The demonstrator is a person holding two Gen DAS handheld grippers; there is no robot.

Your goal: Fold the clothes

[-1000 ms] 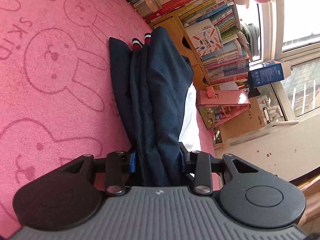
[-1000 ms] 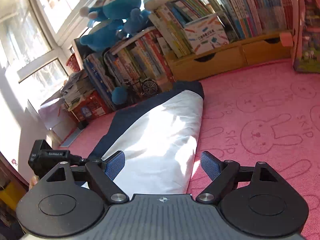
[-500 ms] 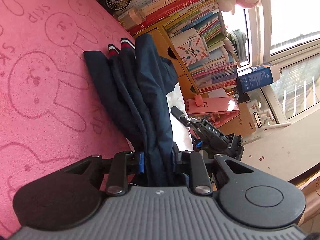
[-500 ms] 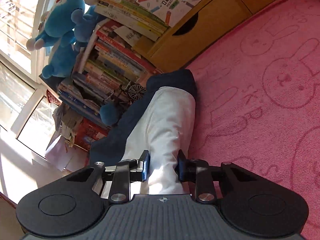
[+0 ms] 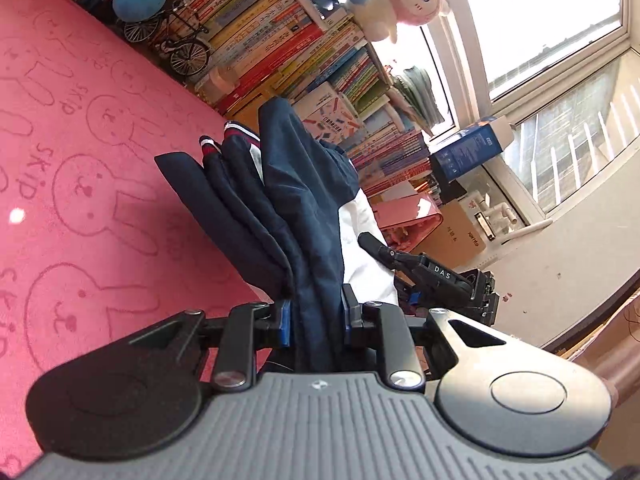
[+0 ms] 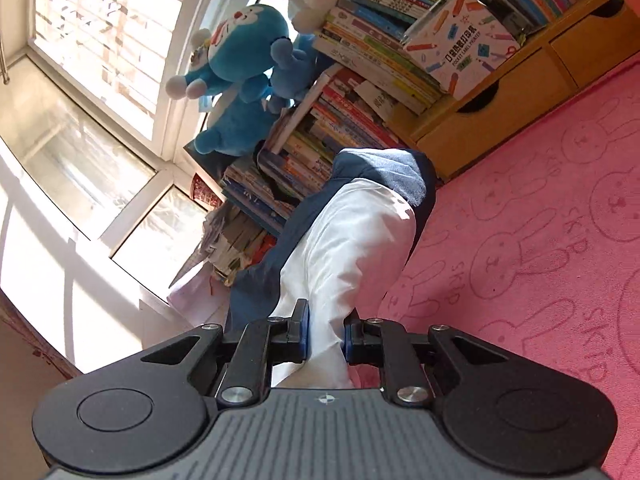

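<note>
A navy and white jacket (image 5: 304, 200) with red-and-white striped cuffs lies stretched over the pink rabbit-print carpet (image 5: 80, 184). My left gripper (image 5: 316, 314) is shut on its bunched navy edge, which is lifted off the carpet. In the right wrist view my right gripper (image 6: 326, 336) is shut on the jacket's (image 6: 352, 240) white part, with the navy end hanging toward the bookshelves. The right gripper (image 5: 432, 280) also shows in the left wrist view, just right of the white cloth.
Stacked books (image 5: 280, 48), a toy bicycle (image 5: 172, 36) and plush toys (image 6: 244, 64) line the far edge of the carpet. A wooden drawer unit (image 6: 520, 96) stands by the books. Windows (image 5: 560, 80), a pink case (image 5: 412, 216) and a cardboard box (image 5: 456, 236) are at the right.
The right gripper went from open to shut on the white cloth. Both grippers have lifted the jacket and tilted, and the left gripper's jaws narrowed on the navy edge.
</note>
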